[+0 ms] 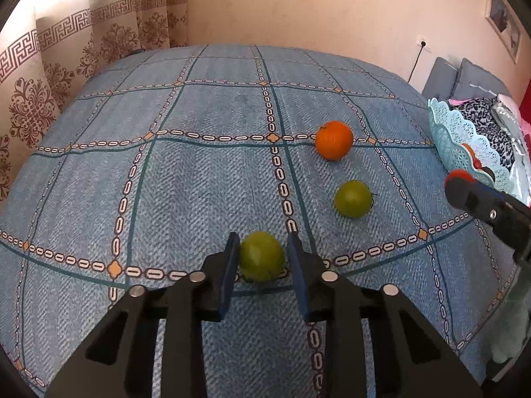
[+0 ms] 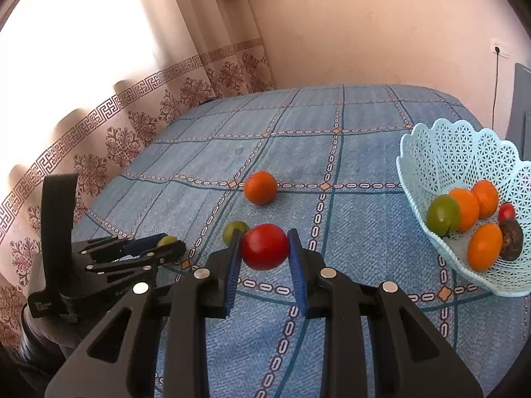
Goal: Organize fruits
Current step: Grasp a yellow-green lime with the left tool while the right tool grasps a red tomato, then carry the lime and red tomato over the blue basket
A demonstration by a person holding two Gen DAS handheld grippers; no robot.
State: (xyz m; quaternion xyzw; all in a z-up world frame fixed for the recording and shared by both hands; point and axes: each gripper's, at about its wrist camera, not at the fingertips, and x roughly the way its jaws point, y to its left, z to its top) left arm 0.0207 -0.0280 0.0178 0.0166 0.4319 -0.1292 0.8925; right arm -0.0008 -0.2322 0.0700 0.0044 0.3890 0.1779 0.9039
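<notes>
Left wrist view: blue checked bedspread (image 1: 199, 182), patterned curtains (image 1: 49, 76), peach wall (image 1: 332, 10). Left gripper (image 1: 262, 258) clamps a green fruit (image 1: 262, 260) on the spread; right gripper (image 2: 264, 248) grips a red fruit (image 2: 264, 246) near the basket (image 2: 428, 165).

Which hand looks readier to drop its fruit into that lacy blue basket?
The right: its tool grips a red round fruit near the pale blue lattice basket; the left tool is farther away.

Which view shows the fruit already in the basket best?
The right wrist view: the basket faces the camera, showing its green, orange, red and dark fruit inside. The left wrist view catches the basket edge-on at the frame's right, fruit barely visible.
</notes>
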